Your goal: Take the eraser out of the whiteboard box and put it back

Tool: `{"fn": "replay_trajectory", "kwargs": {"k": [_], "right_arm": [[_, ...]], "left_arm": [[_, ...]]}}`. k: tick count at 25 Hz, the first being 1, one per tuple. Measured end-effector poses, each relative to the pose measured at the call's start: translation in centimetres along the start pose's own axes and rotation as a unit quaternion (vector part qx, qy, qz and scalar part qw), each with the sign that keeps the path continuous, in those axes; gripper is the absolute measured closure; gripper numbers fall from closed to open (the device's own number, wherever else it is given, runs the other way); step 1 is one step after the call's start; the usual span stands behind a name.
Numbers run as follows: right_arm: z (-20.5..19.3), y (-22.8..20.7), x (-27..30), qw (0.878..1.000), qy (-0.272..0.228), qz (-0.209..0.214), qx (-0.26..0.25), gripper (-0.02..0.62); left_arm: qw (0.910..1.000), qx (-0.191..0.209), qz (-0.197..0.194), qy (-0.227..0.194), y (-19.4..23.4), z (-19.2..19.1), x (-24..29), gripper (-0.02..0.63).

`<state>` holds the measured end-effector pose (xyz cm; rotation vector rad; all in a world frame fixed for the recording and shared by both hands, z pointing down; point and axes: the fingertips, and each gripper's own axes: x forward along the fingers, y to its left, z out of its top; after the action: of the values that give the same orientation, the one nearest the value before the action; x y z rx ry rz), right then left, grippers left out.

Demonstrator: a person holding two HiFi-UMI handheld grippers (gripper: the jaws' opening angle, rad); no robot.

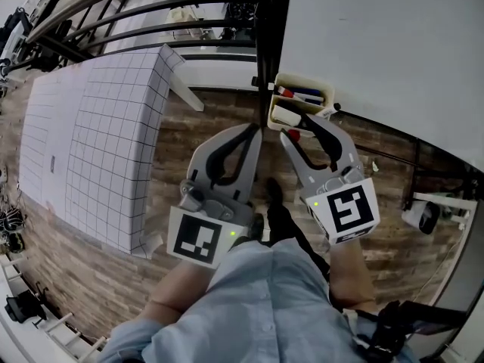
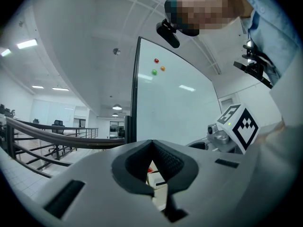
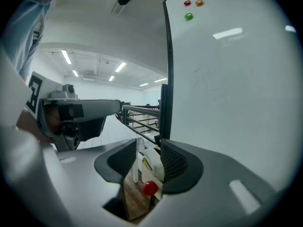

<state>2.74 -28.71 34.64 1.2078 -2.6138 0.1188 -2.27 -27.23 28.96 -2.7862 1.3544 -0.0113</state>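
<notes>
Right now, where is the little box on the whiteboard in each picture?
Head view: the whiteboard box sits upper middle, just beyond both sets of jaw tips.
Left gripper view: low centre, a pale sliver peeking through the gap behind the jaw tips.
Right gripper view: low centre, seen between the jaws.
Shared landmark: the whiteboard, its black edge right beside the box.

We find the whiteboard box point(image 1: 326, 97) at upper centre, against the whiteboard point(image 1: 378, 44) filling the upper right. A bench point(image 1: 98, 142) lies at left.
</notes>
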Motion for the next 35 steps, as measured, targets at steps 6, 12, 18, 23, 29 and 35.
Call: {"fn": "replay_trajectory", "kwargs": {"k": [6, 12, 18, 23, 29, 35], "right_arm": [[3.8, 0.3, -3.9, 0.997, -0.058, -0.043, -0.019, 0.526], [7.3, 1.1, -7.7, 0.99, -0.104, -0.087, -0.037, 0.594], [9.0, 1.6, -10.3, 0.984, -0.135, -0.108, -0.033, 0.594], [9.8, 1.9, -11.6, 0.982, -0.14, -0.119, -0.047, 0.595], [10.3, 2.3, -12.5, 0.98, -0.149, -0.119, -0.05, 0.595], [10.5, 2.4, -12.8, 0.981, -0.15, -0.116, -0.051, 0.595]], "left_arm": [[0.9993, 0.018, -0.013, -0.03, -2.0, 2.8, -1.7, 0.607], [0.9974, 0.036, -0.025, -0.057, -3.7, 5.9, -3.8, 0.607], [0.995, 0.048, -0.034, -0.081, -4.8, 7.7, -5.4, 0.607], [0.9937, 0.053, -0.038, -0.091, -5.4, 8.5, -6.0, 0.607], [0.9932, 0.054, -0.038, -0.096, -6.1, 8.9, -6.5, 0.607], [0.993, 0.055, -0.038, -0.097, -6.4, 9.1, -6.6, 0.607]]}}
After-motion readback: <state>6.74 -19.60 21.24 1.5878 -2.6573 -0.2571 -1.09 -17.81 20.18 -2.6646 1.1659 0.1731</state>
